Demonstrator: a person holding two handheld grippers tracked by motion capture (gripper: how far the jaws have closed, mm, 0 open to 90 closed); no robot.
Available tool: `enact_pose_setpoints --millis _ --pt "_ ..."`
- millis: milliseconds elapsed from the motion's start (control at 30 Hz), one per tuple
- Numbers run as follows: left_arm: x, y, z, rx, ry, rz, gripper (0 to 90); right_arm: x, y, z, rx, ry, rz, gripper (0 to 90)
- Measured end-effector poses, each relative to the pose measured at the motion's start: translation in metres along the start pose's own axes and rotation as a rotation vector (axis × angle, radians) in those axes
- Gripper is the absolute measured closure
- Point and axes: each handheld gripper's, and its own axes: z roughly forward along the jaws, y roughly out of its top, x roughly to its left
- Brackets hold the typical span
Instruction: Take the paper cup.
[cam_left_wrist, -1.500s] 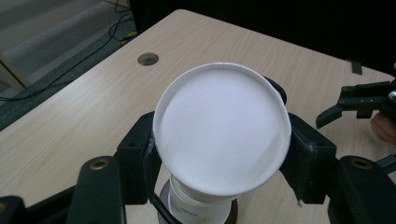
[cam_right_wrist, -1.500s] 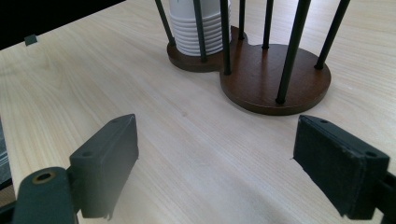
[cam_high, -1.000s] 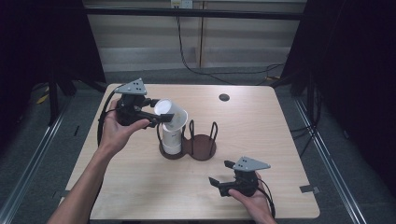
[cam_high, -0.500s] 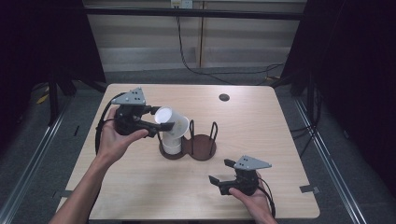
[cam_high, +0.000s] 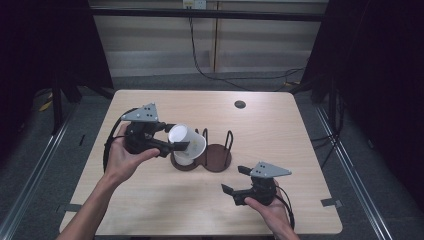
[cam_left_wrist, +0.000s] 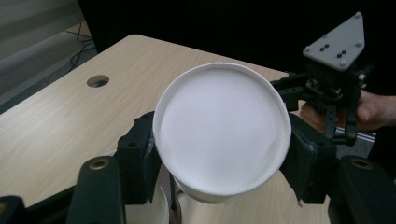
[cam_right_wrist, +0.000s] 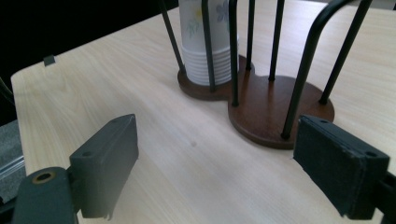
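My left gripper (cam_high: 175, 138) is shut on a white paper cup (cam_high: 188, 142), held tilted just above the left end of a brown two-ring cup holder (cam_high: 218, 160) with black wire posts. In the left gripper view the cup's round white end (cam_left_wrist: 222, 130) faces the camera, clamped between both pads (cam_left_wrist: 136, 163). A stack of white cups (cam_high: 183, 159) stands in the holder's left ring, its flowered side (cam_right_wrist: 208, 51) showing between the posts. The right ring (cam_right_wrist: 273, 109) is bare. My right gripper (cam_high: 234, 179) rests open on the table near the front right, nothing between its jaws (cam_right_wrist: 224, 163).
The wooden table (cam_high: 285, 135) has a round cable hole (cam_high: 240, 104) at its far side. A black cable loops off the left gripper toward the table's left edge. Dark floor and rails surround the table.
My left gripper has carried the cup nearer to the person and a little lower, beside the stack. The right gripper has stayed in place.
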Motion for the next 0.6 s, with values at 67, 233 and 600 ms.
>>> enact_pose_setpoints --millis 67,233,600 --pt "-0.002 -0.002 0.001 0.0 -0.006 0.005 37.1 0.001 0.005 -0.002 -0.009 0.003 -0.008 13.6" --pt "-0.007 -0.008 0.005 0.011 -0.02 0.01 37.1 0.002 0.013 -0.003 -0.026 0.015 -0.016 13.6" --pt "-0.019 -0.02 0.008 0.007 -0.056 0.012 37.1 0.011 0.03 0.005 -0.055 0.094 -0.056 14.1"
